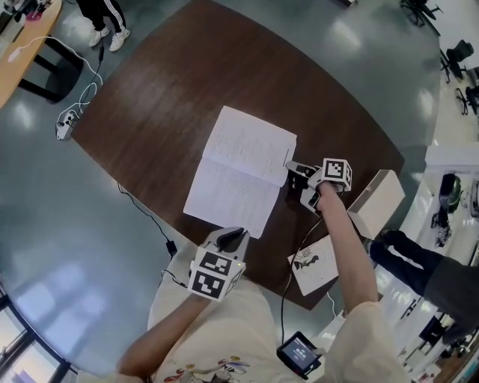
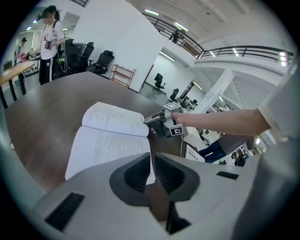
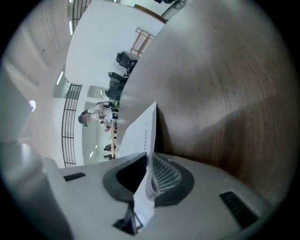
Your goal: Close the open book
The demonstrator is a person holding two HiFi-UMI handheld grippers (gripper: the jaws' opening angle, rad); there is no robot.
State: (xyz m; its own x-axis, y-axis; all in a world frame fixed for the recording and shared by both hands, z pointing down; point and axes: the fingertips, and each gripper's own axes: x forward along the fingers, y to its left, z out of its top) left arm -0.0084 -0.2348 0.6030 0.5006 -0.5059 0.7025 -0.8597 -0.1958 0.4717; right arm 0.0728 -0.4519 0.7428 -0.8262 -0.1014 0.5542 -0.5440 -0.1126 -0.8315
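An open book [image 1: 243,168] lies flat with its white pages up on the dark wooden table [image 1: 150,97]. My right gripper [image 1: 293,173] is at the book's right edge, level with the spine, and is shut on the edge of the far page. In the right gripper view the white page [image 3: 140,129] runs up between the two pads [image 3: 164,176]. My left gripper [image 1: 232,238] hovers at the book's near corner, apart from it, shut with nothing between its fingers. The left gripper view shows the book [image 2: 108,140] ahead of the left gripper [image 2: 153,161] and the right gripper [image 2: 149,121] at the book's edge.
A white box [image 1: 378,200] sits at the table's right edge. A printed sheet [image 1: 314,263] lies at the near edge beside a cable. A power strip [image 1: 66,123] lies on the floor at far left. A person's legs [image 1: 105,19] stand beyond it.
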